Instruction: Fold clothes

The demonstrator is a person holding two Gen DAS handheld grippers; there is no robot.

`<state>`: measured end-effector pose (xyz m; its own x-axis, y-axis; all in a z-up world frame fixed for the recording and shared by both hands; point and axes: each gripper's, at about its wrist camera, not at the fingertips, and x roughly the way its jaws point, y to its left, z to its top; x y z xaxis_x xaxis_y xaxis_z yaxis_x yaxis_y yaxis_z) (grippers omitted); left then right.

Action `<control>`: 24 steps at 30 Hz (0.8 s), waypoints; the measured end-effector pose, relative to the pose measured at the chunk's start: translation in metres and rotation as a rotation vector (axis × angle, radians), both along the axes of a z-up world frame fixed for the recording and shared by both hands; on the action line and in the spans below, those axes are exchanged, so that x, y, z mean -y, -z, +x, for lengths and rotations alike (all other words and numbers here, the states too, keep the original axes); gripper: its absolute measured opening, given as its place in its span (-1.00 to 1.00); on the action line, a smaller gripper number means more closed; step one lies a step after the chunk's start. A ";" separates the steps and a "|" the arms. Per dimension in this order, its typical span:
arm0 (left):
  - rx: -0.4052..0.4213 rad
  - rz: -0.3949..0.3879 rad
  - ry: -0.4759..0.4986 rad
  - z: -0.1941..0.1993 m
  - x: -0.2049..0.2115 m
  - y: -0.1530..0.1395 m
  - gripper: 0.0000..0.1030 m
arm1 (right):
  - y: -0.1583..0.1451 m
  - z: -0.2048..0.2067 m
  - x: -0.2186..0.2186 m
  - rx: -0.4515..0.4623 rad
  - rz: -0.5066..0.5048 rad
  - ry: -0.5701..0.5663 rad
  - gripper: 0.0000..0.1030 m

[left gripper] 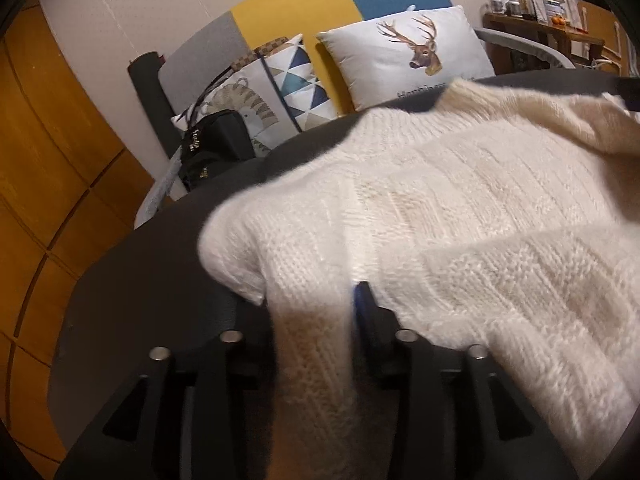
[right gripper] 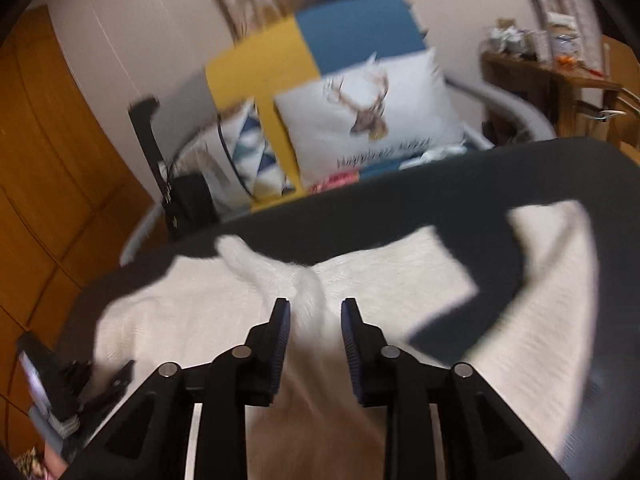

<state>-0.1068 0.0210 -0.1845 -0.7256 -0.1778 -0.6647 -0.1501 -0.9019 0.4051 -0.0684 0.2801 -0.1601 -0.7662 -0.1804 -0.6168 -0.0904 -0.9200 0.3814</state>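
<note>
Left wrist view, nearest first: the left gripper (left gripper: 316,300) has a fold of the cream knit sweater (left gripper: 460,208) running between its fingers, though whether the pads press on it cannot be told, the left one being hidden by wool. From the right wrist, blurred, the right gripper (right gripper: 316,312) stands partly open, a ridge of sweater between its pads with gaps either side. The sweater lies spread on the dark table (left gripper: 132,280). Beyond stands a sofa (left gripper: 288,12) with a deer cushion (left gripper: 404,56) and a black bag (left gripper: 216,144).
</note>
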 end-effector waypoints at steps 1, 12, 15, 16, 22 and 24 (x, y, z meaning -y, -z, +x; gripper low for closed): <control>-0.020 0.007 -0.002 0.002 -0.001 -0.008 -0.16 | -0.002 0.015 -0.008 -0.004 0.017 0.017 -0.47; -0.084 0.214 0.240 0.024 -0.083 -0.091 0.34 | 0.025 0.117 -0.091 0.114 -0.039 0.174 -0.43; 0.041 0.206 0.324 0.026 -0.115 -0.074 0.34 | 0.026 0.127 -0.084 0.116 -0.044 0.100 -0.41; 0.083 0.202 0.349 0.028 -0.125 -0.065 0.34 | 0.026 0.130 -0.079 0.117 -0.031 0.069 -0.39; 0.171 0.105 0.471 0.047 -0.159 -0.020 0.34 | 0.030 0.140 -0.046 0.150 0.183 -0.090 -0.37; 0.188 0.123 0.487 0.048 -0.156 -0.011 0.34 | 0.031 0.141 -0.034 0.139 0.242 -0.124 -0.37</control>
